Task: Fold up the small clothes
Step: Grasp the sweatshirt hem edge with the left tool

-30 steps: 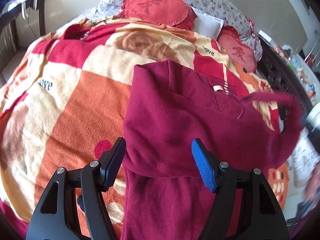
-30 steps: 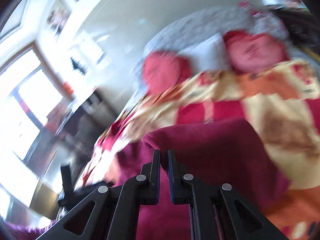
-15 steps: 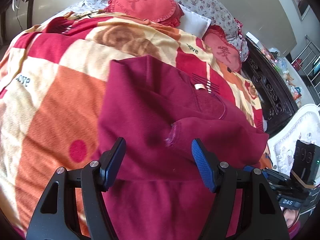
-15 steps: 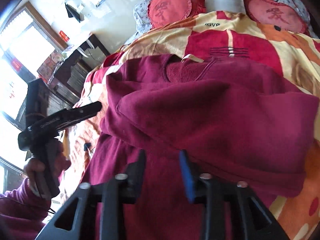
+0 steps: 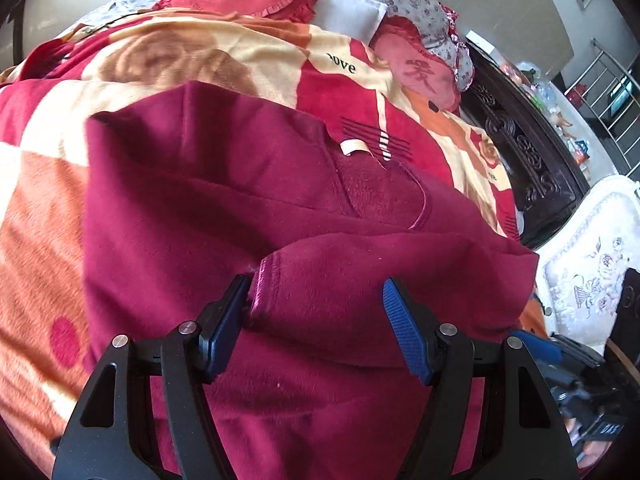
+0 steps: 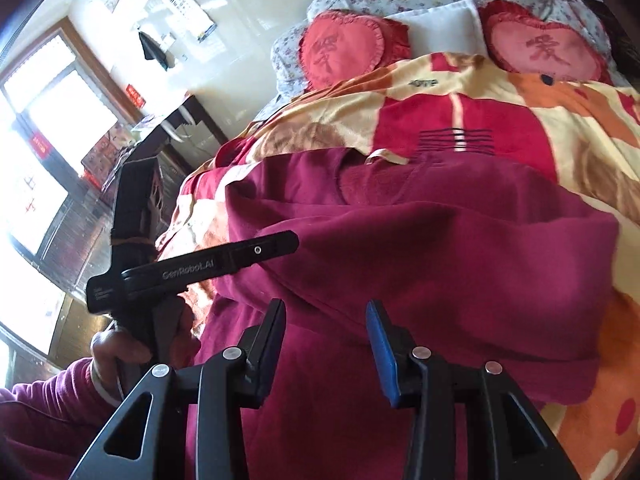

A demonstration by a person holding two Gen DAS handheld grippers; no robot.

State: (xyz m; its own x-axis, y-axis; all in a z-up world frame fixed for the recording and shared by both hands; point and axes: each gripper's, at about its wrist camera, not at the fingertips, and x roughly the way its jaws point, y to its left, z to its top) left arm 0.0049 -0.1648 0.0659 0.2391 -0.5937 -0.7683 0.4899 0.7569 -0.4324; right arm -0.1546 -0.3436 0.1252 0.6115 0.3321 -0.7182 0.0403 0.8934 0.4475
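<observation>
The left hand-held gripper (image 5: 316,324) hangs with its jaws apart over the folded sleeve's cuff (image 5: 266,284); the right hand-held gripper (image 6: 326,348) is likewise spread, empty. The maroon sweater (image 5: 192,216) lies on the bed's patterned blanket (image 5: 48,216), blanket showing free on the left, heart cushions (image 6: 340,52) beyond.

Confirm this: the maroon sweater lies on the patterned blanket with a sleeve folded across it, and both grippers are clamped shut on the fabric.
Not quite. The sweater does lie on the blanket, sleeve folded across, but both wrist views show the left gripper and right gripper with jaws open.
</observation>
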